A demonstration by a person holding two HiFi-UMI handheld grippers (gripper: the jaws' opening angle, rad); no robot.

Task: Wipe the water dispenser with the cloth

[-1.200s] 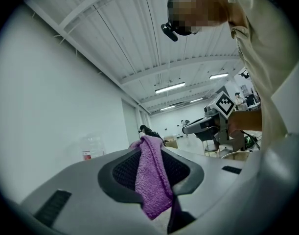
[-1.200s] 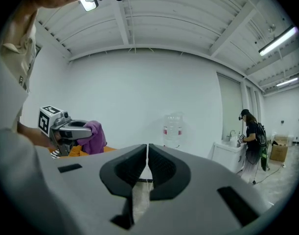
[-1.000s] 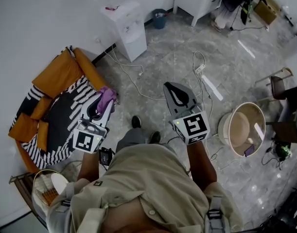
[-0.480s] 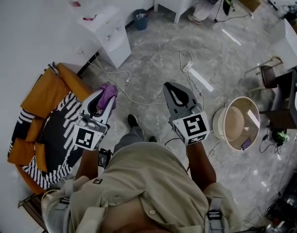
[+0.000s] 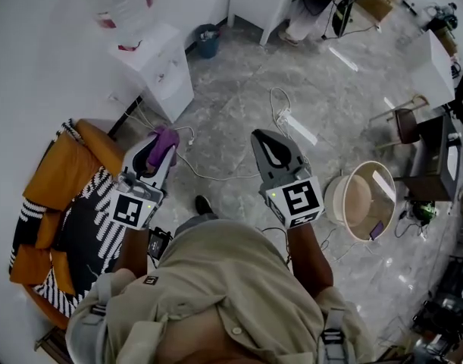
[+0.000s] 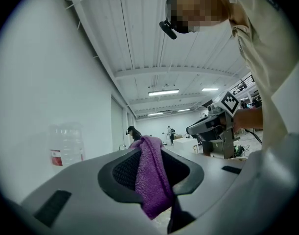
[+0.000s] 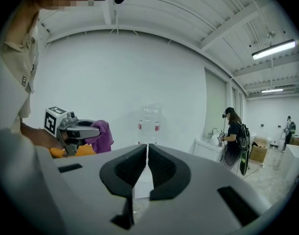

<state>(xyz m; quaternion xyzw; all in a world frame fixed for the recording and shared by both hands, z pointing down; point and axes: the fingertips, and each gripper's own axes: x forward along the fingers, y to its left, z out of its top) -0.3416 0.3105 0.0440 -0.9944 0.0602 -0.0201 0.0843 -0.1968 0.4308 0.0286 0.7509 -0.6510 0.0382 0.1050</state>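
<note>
At the upper left of the head view, the water dispenser (image 5: 161,68) stands well apart from both tools. The left tool (image 5: 161,148) grips the purple cloth (image 6: 151,177); the right tool (image 5: 274,152) is closed, empty. Wiping seems not yet begun.

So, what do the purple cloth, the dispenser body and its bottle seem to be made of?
Cloth: soft fuzzy fabric, probably microfibre; its nap shows and it folds limply. Dispenser body: smooth white casing, likely plastic or painted metal; cannot tell which. Bottle: clear plastic, apparently; the wall shows through it.
</note>
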